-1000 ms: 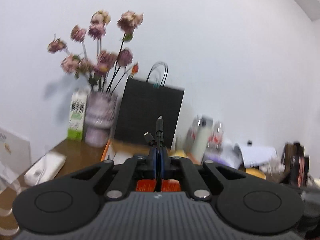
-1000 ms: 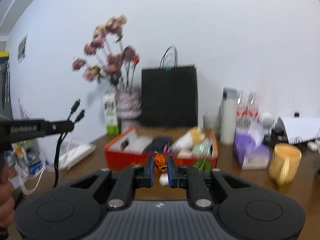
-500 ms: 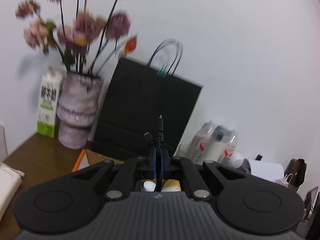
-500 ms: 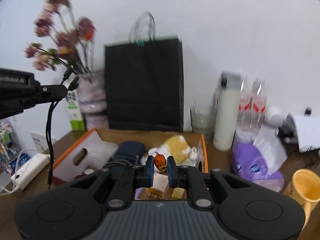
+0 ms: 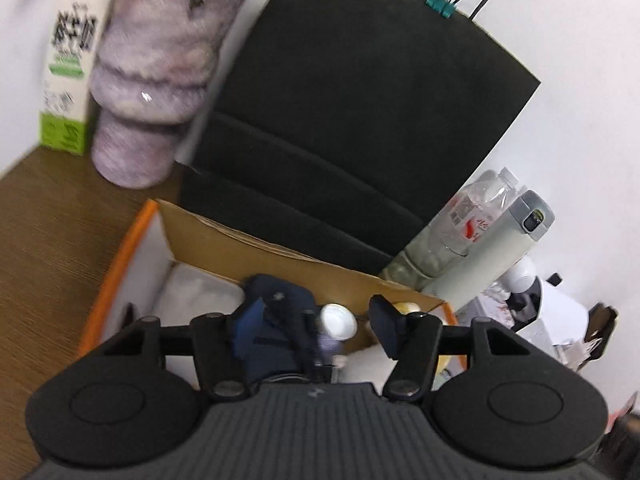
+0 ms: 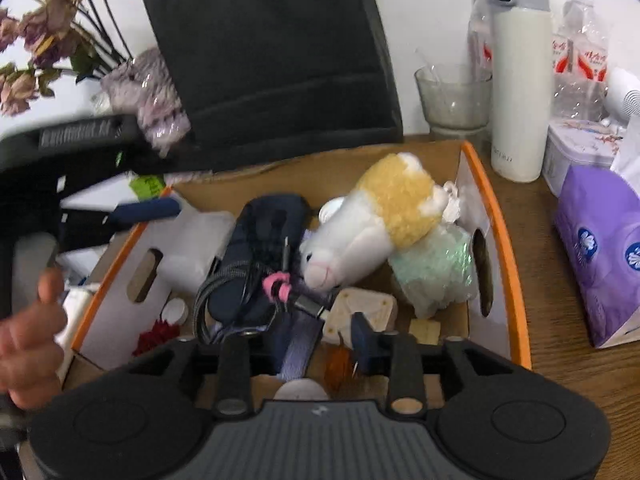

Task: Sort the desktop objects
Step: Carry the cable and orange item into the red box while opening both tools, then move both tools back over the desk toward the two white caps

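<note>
While both sets of fingers hang over the orange box (image 6: 505,216), opening wide and gripping nothing: left gripper (image 5: 316,322), right gripper (image 6: 298,338). Below them in the box, black cable (image 6: 236,280) on dark pouch (image 6: 256,240), beside plush toy (image 6: 372,220).

Setting: cluttered home or office desk | Surface: wooden desktop (image 6: 568,364) against a white wall | Landmark: orange-rimmed cardboard box (image 6: 505,240) | Behind box: black paper bag (image 6: 272,52), dried flowers (image 6: 48,36) in vase | Right of box: white flask (image 6: 520,80), glass (image 6: 454,98), purple tissue pack (image 6: 600,252)
</note>
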The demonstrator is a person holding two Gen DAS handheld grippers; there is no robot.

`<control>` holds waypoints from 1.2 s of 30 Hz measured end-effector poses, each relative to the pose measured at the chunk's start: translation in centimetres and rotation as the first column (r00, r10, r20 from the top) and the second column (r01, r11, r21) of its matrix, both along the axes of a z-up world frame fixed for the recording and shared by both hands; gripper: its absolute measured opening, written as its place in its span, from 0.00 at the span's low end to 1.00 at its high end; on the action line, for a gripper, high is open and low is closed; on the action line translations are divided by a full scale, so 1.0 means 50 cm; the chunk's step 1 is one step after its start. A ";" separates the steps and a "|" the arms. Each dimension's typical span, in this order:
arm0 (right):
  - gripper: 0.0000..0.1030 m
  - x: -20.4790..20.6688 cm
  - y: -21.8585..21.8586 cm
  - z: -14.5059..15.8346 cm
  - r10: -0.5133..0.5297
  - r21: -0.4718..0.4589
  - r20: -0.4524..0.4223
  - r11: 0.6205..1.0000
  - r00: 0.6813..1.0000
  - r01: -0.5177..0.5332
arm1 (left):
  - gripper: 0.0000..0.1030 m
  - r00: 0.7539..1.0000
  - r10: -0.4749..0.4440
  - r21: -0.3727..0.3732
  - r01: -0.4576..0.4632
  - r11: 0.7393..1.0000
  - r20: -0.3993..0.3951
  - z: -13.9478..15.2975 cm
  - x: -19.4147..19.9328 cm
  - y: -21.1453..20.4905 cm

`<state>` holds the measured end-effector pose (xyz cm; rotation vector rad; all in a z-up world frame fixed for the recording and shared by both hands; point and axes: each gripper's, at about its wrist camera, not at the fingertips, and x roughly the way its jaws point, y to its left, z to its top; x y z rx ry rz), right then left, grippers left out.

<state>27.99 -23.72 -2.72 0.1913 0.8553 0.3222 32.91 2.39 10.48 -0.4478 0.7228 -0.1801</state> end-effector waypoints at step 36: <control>0.75 -0.696 -0.055 -0.091 -0.065 -0.101 0.330 0.990 0.942 0.103 | 1.00 0.983 0.003 0.472 -0.090 0.877 0.183 -0.176 -0.752 -0.059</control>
